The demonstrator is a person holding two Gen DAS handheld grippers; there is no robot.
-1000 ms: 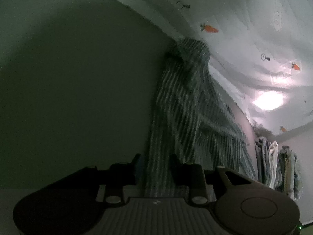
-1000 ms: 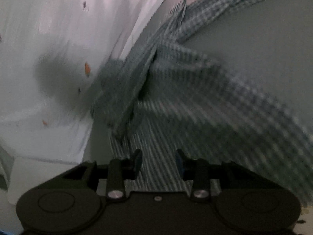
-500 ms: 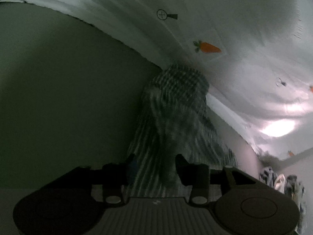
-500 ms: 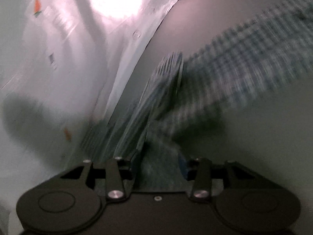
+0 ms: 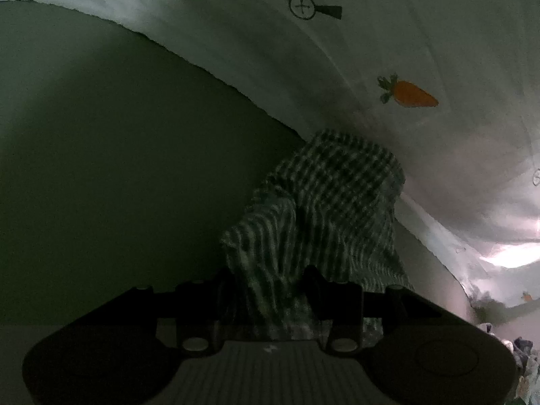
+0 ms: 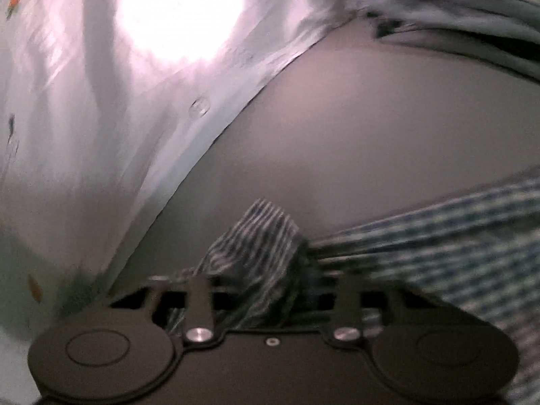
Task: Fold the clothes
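A blue-and-white checked shirt (image 5: 324,209) is bunched on the dull grey table top (image 5: 118,168). My left gripper (image 5: 270,280) is shut on a fold of it, and the cloth humps up in front of the fingers. In the right wrist view a striped-looking corner of the same checked shirt (image 6: 256,246) sticks up between the fingers of my right gripper (image 6: 270,287), which is shut on it. The rest of the shirt (image 6: 455,246) trails away to the right, blurred. The fingertips on both grippers are hidden by cloth.
A white sheet printed with carrots (image 5: 410,94) hangs behind the table. A bright glare (image 6: 182,10) falls on the sheet in the right view. More crumpled clothes (image 6: 438,10) lie at the far right edge, and a small heap (image 5: 523,347) shows low right.
Both grippers have travelled forward with the shirt. It hung long and stretched a second ago; now it is gathered into a short hump close to the fingers.
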